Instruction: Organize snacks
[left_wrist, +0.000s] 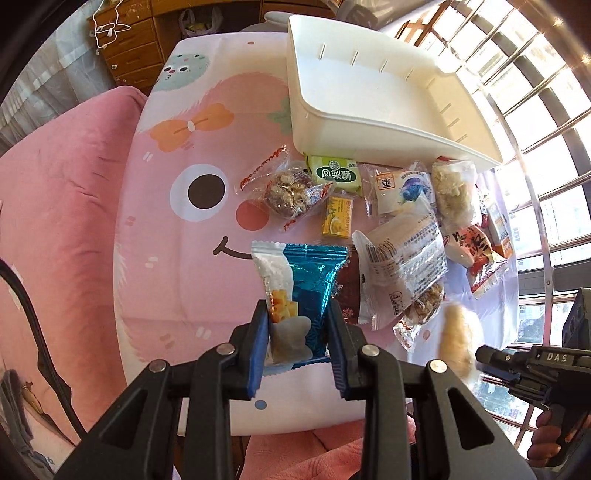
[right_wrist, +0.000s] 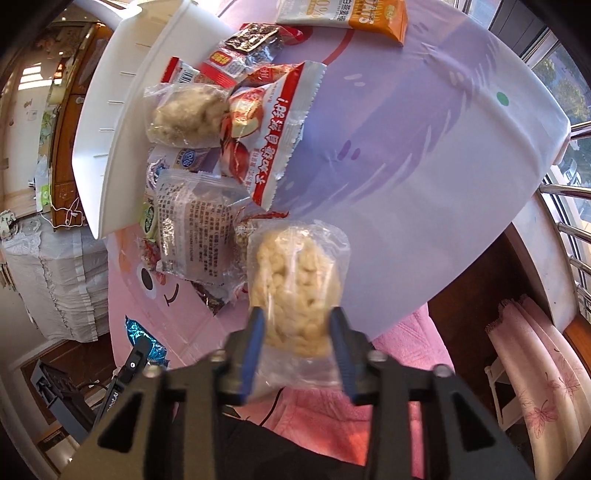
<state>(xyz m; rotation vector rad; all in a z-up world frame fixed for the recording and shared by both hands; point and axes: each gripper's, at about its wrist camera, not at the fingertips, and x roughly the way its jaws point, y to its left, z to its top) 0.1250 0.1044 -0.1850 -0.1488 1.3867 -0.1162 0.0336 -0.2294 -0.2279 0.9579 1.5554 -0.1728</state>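
A: Edges first. Desk (left_wrist: 177, 266) under a pink cartoon cloth; near rim curved, dropping to pink bedding below. Wide bare cloth left of the snacks in the left wrist view; wide bare lilac cloth right of the pile in the right wrist view.

B: Far side?

A: Blocked by one white bin (left_wrist: 369, 92), empty, front lip touching the top of the snack pile. Window bars close beyond the right rim.

B: Counts?

A: Two grippers, each gripped on one snack. One blue foil packet (left_wrist: 295, 295) in the left gripper (left_wrist: 297, 343). Two clear bags of pale puffed rice cake: one rice cake bag (right_wrist: 295, 291) in the right gripper (right_wrist: 297, 332), one second rice cake bag (right_wrist: 184, 114) lying beside the bin wall. One green pastry pack (left_wrist: 334, 173), one yellow pack (left_wrist: 337, 218), one red apple-print bag (right_wrist: 273, 136), one orange-cornered pack (right_wrist: 354, 14) at the far end. Rest of the heap overlapping; total not countable.

B: Fingers (left_wrist: 258, 343)?

A: Left fingers clenched on the blue foil packet's lower half, pads pressing both side edges. Right fingers grasping the rice cake bag's lower end.

B: Pointing which way?

A: Blue packet's long axis running along the fingers, crimped top edge away from the camera, raised off the cloth. Rice cake bag likewise lengthwise along the fingers, free end toward the pile, clear of the desk.
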